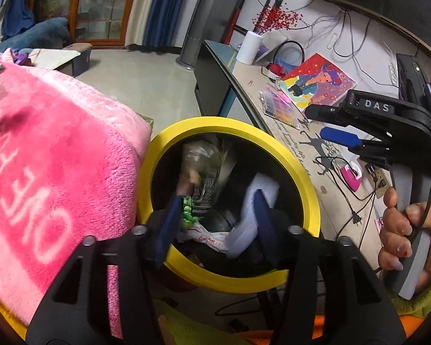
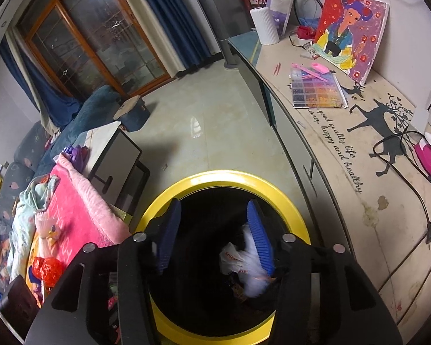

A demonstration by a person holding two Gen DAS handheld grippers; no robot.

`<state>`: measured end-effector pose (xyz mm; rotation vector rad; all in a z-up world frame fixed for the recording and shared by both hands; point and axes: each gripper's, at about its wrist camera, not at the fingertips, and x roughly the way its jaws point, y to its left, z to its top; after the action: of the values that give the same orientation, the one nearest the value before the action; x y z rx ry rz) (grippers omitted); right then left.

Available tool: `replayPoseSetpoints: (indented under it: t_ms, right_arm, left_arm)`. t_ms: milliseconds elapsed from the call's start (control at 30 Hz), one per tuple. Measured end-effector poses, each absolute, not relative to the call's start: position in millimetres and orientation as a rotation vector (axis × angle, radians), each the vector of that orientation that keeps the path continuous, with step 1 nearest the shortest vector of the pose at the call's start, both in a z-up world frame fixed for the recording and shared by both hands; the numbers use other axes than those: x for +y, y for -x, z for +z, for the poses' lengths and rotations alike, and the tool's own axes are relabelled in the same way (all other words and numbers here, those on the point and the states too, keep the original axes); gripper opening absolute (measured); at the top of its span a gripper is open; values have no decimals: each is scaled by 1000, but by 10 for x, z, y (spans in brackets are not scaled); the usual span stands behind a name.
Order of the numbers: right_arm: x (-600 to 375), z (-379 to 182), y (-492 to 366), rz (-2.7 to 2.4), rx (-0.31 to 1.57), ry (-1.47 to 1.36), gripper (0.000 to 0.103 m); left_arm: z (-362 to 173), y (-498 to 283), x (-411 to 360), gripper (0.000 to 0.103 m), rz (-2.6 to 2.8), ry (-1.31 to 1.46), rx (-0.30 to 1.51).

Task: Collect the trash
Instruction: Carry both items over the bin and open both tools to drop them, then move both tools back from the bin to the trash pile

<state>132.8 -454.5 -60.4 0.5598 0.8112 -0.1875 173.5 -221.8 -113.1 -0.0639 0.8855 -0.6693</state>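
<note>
Both grippers, left gripper [image 1: 212, 227] and right gripper [image 2: 215, 235], hang jaws parted and empty over the yellow-rimmed bin [image 2: 294, 218]; white tissue [image 2: 251, 270] lies directly below, inside, nearer the right.

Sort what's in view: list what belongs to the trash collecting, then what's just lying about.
Job:
yellow-rimmed bin
white tissue
printed plastic bag
left gripper
right gripper

Lying about:
pink blanket
bead organiser
painting
pink iron
white vase
</note>
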Motion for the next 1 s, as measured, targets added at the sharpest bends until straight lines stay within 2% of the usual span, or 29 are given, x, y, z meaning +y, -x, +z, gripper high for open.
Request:
replayPoseSetpoints:
  t_ms: [33, 100, 167, 300, 733, 1000]
  right_arm:
    - [-4545, -607, -1328, -188, 810, -562, 53]
    - [-4540, -607, -1326, -186, 806, -566, 56]
    - [-4534, -601, -1323, -182, 796, -571, 59]
    - [-4457, -557, -1326, -156, 780, -551, 68]
    - [-4002, -323, -1345, 77, 717, -481, 88]
    - [-3751, -116, -1268, 182, 646, -438, 91]
  left_arm:
    - [-1130, -1739, -2205, 58, -670, 72, 885]
    - [-1120, -1754, -2155, 81, -651, 91, 881]
    - [-1105, -1762, -2090, 91, -614, 104, 870]
    - [-1060, -1809, -1901, 92, -555, 163, 864]
    - [-676, -1610, -1364, 92, -402, 169, 728]
    - [-485, -1471, -1011, 92, -331, 188, 661]
